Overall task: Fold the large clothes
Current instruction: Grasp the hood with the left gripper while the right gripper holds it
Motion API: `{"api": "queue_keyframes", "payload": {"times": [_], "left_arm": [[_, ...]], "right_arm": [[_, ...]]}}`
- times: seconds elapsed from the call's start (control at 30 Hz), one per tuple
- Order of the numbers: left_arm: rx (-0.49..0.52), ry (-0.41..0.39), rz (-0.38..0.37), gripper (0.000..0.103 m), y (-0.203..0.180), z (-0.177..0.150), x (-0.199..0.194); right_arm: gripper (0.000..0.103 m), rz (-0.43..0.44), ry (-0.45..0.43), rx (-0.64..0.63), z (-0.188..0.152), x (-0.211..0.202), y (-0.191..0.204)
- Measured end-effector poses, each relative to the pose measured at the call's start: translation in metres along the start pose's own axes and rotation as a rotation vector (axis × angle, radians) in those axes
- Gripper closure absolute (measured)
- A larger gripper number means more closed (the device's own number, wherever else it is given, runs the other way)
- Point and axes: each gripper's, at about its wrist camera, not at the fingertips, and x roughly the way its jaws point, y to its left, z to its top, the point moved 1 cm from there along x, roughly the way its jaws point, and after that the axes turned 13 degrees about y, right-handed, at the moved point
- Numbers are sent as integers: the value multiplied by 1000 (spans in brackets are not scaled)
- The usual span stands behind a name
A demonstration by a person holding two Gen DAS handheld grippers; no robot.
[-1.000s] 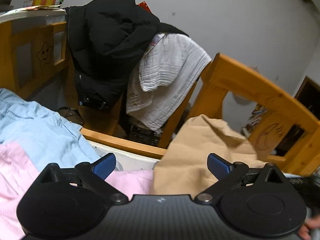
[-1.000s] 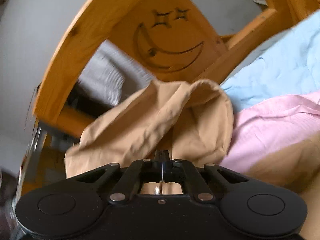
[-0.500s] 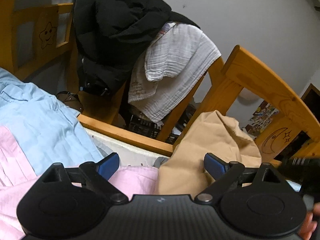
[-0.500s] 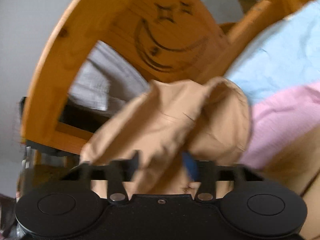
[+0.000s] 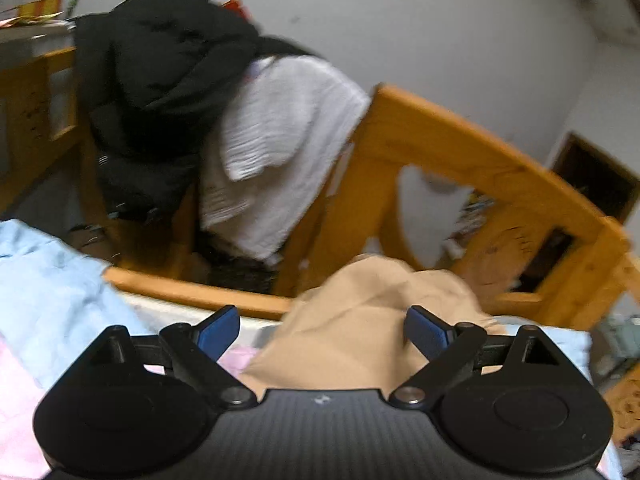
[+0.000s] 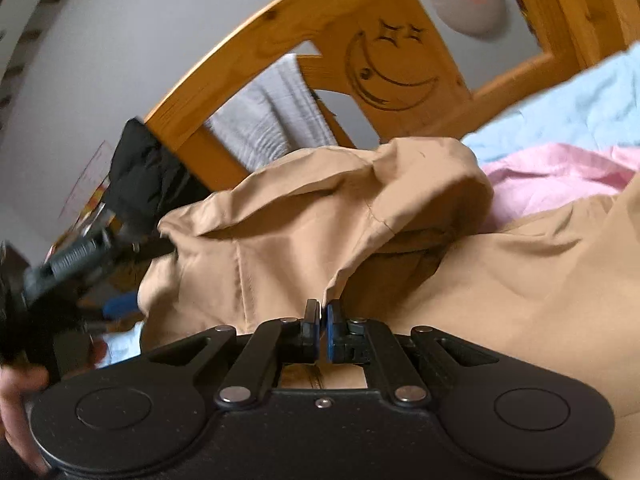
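Note:
A large tan garment [image 6: 320,236] lies bunched on the bed over pink [image 6: 552,176] and light blue cloth [image 6: 580,108]. My right gripper [image 6: 323,312] is shut on a fold of the tan garment at its near edge. In the left wrist view the tan garment [image 5: 360,328] rises in a heap between and beyond my open left gripper [image 5: 322,330], whose blue pads [image 5: 218,330] stand wide apart with the cloth between them. The left gripper also shows at the left of the right wrist view [image 6: 76,264], beside the garment's far edge.
A wooden bed end with a carved moon [image 6: 384,76] stands close behind the garment. A black jacket [image 5: 160,92] and a white blanket [image 5: 276,144] hang over the wooden frame. Pink cloth [image 5: 16,420] and light blue cloth [image 5: 48,280] cover the bed to the left.
My right gripper opened half a second ago and has shut again on a fold of the tan garment. The left gripper stayed open and shifted slightly; its view is blurred by motion.

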Motion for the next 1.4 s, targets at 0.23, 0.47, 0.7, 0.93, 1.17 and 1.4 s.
{"api": "queue_keyframes", "payload": {"times": [0.23,0.47,0.7,0.93,1.17,1.4], "left_arm": [[176,68,143,77,-31,-8,15],[214,-33,145,100,-31,-39,-5],[212,-19,136,99,-28,-49,-16],[220,1,140,98,-27,-52,-16],[230,9,142,95,-31,-56,-21],[268,-61,-88,91,-39,-93,-73]], "right_arm": [[96,7,-10,-58,-10,-3,-6],[52,27,22,-162,-13,-64,-12],[25,238,141,231,70,-12,-24],[25,301,58,588,96,44,-38],[72,256,45,634,109,58,-37],[103,292,12,513,107,38,-37]]}}
